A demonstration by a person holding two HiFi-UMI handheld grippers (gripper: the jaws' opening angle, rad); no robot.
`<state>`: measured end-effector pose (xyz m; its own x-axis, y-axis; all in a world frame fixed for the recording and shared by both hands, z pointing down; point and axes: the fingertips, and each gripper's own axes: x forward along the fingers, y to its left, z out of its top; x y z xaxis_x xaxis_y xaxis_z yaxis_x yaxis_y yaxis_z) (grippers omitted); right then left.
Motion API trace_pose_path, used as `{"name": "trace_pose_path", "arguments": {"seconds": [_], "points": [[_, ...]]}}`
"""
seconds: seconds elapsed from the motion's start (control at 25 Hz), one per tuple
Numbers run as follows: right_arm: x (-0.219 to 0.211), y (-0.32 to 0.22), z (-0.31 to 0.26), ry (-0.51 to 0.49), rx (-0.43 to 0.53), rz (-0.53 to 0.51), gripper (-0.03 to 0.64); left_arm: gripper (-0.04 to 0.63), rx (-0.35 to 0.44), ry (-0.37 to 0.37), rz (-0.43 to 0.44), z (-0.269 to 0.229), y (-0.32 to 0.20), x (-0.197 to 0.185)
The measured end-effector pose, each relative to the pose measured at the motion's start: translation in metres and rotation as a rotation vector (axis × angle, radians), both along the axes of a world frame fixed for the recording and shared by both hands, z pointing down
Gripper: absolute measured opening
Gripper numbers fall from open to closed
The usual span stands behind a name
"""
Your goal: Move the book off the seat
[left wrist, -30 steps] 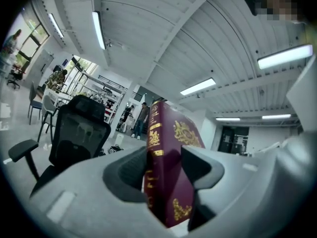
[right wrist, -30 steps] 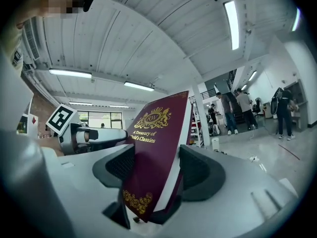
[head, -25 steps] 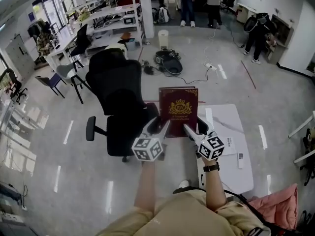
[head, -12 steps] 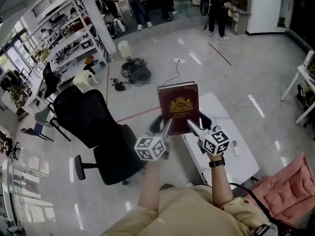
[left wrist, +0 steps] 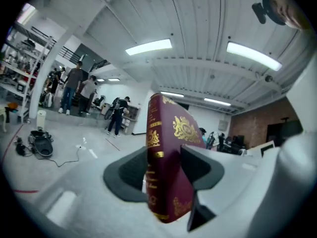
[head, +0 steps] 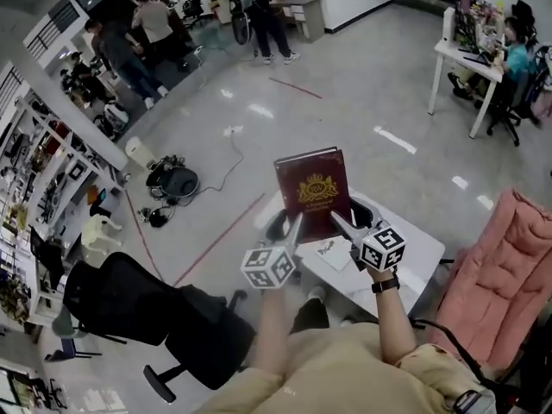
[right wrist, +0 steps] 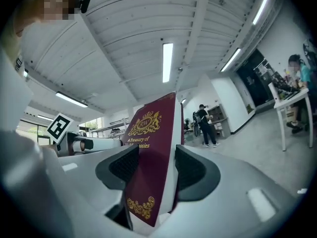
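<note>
- Swinging round with the book (head: 312, 190): the black chair (head: 142, 304), which stood just left of it a second ago, now sits well off at the lower left of the head view, and a white tabletop (head: 418, 261) lies under the hands.
- Book is off the seat, up in the air in front of the person, its red and gold cover facing the head camera, the top tipped a little away.
- Left gripper (head: 287, 228) pinches the bottom edge at the spine side, and its own view shows both pads pressed on the book.
- Right gripper (head: 347, 224) pinches the bottom edge at the page side. Its jaws have just been closing, with the book between them and the pads on it.
- Both bare forearms reach forward side by side from the body, grippers roughly level, marker cubes toward the person. There is a watch (head: 383, 285) on the right wrist.
- Some paper (head: 332, 250) lies on the tabletop just below the book.
- A pink cushioned seat (head: 509, 266) stands to the right of the tabletop.
- Glossy grey floor (head: 362, 102) all round, with a red line across it and a cable trailing to gear near the shelves at the left.
- People stand at the far end, and someone sits at a white desk (head: 470, 63) at the upper right.
</note>
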<state>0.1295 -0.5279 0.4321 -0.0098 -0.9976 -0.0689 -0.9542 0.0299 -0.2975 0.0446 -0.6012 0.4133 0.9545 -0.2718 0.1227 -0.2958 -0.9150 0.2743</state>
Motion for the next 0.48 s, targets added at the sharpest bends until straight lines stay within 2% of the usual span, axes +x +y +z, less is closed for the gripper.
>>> {"name": "trace_pose_path", "arguments": {"seconds": [0.08, 0.28, 0.48], "points": [[0.016, 0.004, 0.004, -0.001, -0.006, 0.076, 0.227, 0.203, -0.009, -0.002, 0.079, 0.006, -0.002, 0.021], [0.081, 0.029, 0.015, -0.028, -0.051, 0.246, 0.227, 0.202, -0.045, -0.028, 0.262, 0.018, 0.009, 0.1], [0.102, 0.027, 0.048, -0.125, -0.098, 0.349, 0.227, 0.196, -0.095, -0.1, 0.385, 0.049, 0.0, 0.131]]}}
